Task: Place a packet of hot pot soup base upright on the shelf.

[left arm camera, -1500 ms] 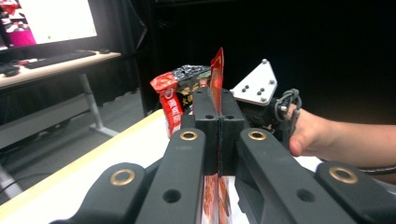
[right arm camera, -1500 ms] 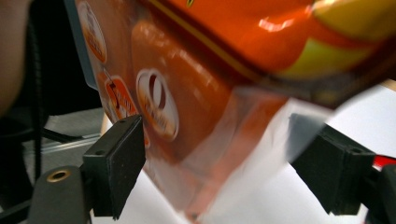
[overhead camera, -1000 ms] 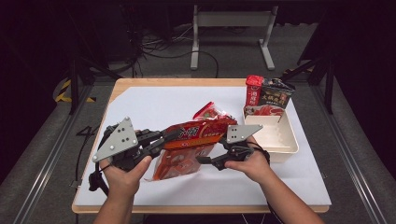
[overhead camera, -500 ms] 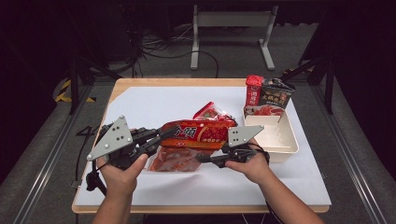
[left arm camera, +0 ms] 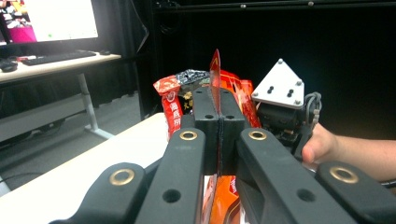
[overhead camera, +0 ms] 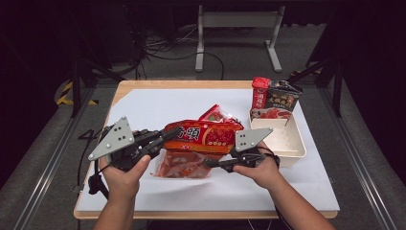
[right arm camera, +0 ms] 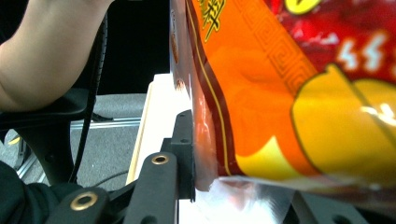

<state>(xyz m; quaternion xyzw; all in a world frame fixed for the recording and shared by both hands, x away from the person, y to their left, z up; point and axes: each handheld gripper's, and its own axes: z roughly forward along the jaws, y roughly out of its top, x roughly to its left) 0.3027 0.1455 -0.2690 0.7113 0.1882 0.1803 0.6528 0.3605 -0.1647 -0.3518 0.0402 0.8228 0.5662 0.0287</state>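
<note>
Red snack bag (overhead camera: 206, 136): large, orange-red printed foil pouch, held level above the table between the two tongs, near the front middle of the white sheet.
Left tongs (overhead camera: 165, 136): jaws pressed together on the bag's left sealed edge; the left gripper view shows the thin seam (left arm camera: 215, 79) standing upright between the two black pads.
Right tongs (overhead camera: 210, 164): jaws have just been closing, with the bag's lower right corner between them; in the right gripper view one black jaw (right arm camera: 184, 154) lies against the clear seam, the other is hidden behind the bag, so a firm clamp cannot be confirmed.
Clear pouch (overhead camera: 184, 165): lies flat on the sheet directly beneath the held bag, red contents showing through, just beside the right tongs.
Small red packet (overhead camera: 218, 115): rests on the sheet behind the held bag, partly covered by it.
White tray (overhead camera: 287, 143): rectangular bin at the right of the table, near the right hand (overhead camera: 261, 170); a flat red packet (overhead camera: 270, 114) lies at its far end, the near part bare.
Red carton (overhead camera: 259, 93): upright at the tray's far edge.
Dark carton (overhead camera: 283, 98): upright, touching the red carton's right side.
Table (overhead camera: 158, 85): wooden top under a white sheet.
</note>
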